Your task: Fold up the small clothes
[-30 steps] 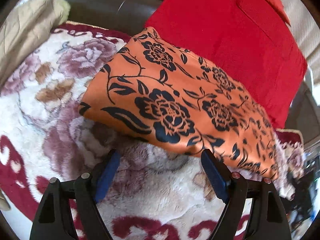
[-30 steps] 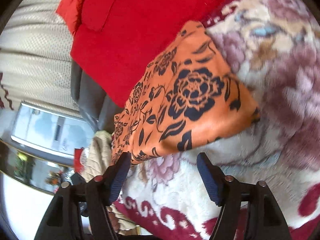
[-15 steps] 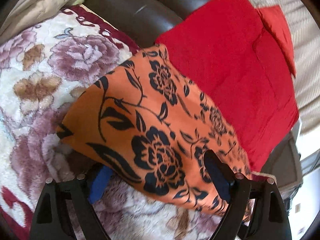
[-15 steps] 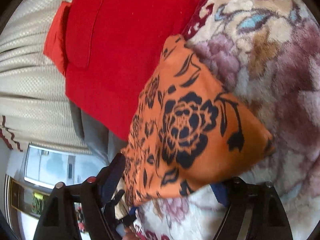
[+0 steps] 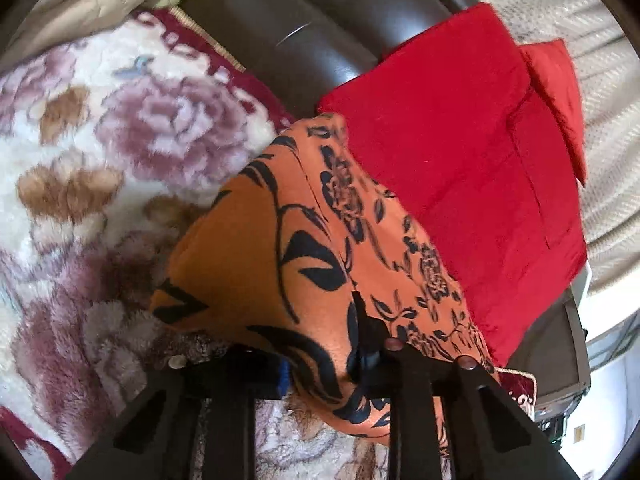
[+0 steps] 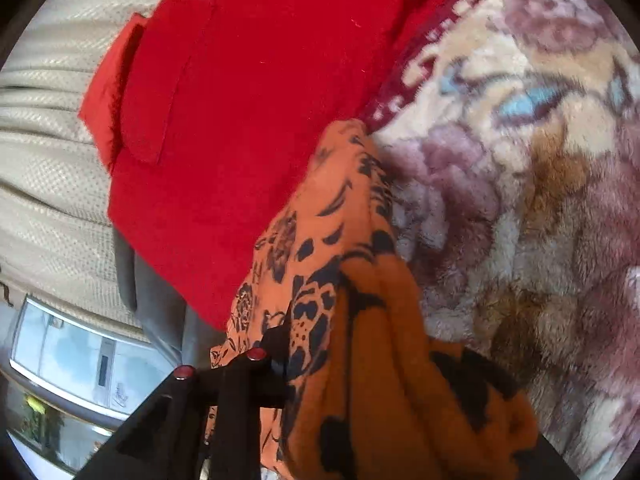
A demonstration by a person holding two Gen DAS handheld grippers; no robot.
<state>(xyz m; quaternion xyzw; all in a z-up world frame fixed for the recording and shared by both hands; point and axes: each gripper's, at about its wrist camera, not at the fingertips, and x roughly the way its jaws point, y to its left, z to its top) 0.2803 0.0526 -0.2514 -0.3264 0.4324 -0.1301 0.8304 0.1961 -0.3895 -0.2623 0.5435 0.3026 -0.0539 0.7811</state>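
Observation:
An orange cloth with black flowers lies on a plush floral blanket. In the left wrist view my left gripper is closing, and its jaws pinch one near corner of the cloth, which bunches up between them. In the right wrist view the same orange cloth is gathered in folds at my right gripper, whose jaws are also closing on the other near corner. Only its left finger shows; the other is hidden under the fabric.
A folded red garment lies just beyond the orange cloth, touching its far edge. Behind are a dark leather sofa back, a beige cloth at the upper left and cream textured fabric. The blanket spreads to the sides.
Both grippers moved forward over the near edge of the orange cloth and went from wide open to pinched on its two corners; the fabric now bunches at the jaws.

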